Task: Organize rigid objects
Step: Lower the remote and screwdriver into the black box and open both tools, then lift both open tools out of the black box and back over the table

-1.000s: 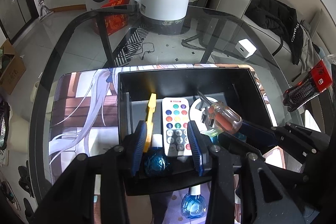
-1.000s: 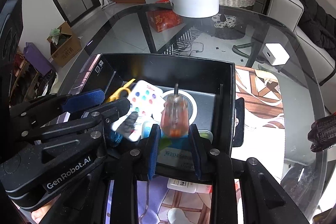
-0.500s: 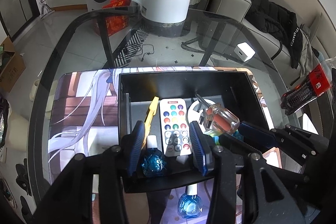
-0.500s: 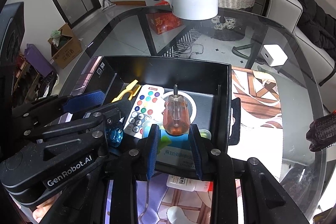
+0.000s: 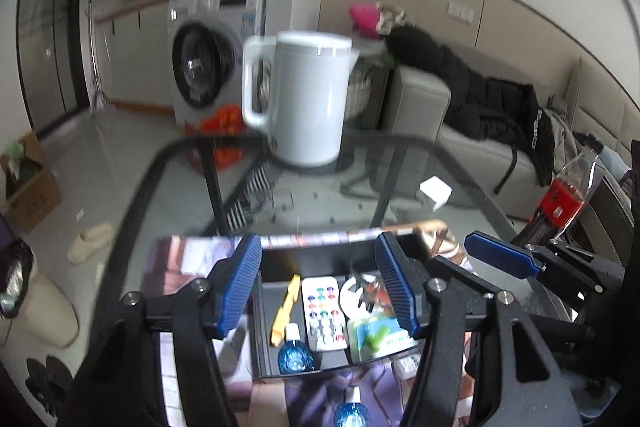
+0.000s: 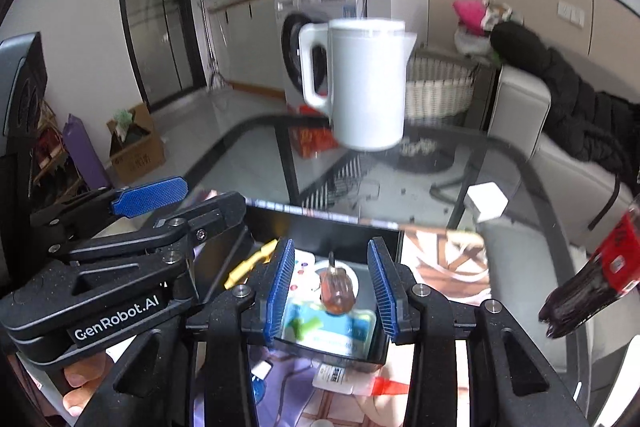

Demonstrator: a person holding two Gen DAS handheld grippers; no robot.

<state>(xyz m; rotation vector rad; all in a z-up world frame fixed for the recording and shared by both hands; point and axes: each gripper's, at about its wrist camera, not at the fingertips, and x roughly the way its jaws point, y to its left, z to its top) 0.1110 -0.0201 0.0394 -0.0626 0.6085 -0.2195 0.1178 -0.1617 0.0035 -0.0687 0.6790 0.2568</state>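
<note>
Two hand-held grippers hang side by side above a black tray [image 5: 320, 257] on a glass table [image 5: 400, 183]. The left gripper [image 5: 319, 287] has its blue-padded jaws opening, with nothing pinched between them. Framed in the gap below and ahead of it, inside the tray, lie a white remote control [image 5: 323, 311] with coloured buttons, a yellow clip [image 5: 285, 311] just to its left, and a blue round bottle [image 5: 295, 357] nearest the gripper. The right gripper [image 6: 331, 291] also has its jaws opening and grips nothing; below its gap, an orange-handled screwdriver [image 6: 337, 291] rests in the tray on a green and blue packet [image 6: 332, 331], clear of both pads. The tray sits on a printed mat [image 6: 440, 267]. Beyond the tray on the table stands a white kettle [image 5: 308, 99]. A red-labelled bottle [image 6: 600, 267] lies to the far right. Behind are a washing machine [image 5: 208, 55] and a grey sofa [image 5: 424, 107] with dark clothing.
</note>
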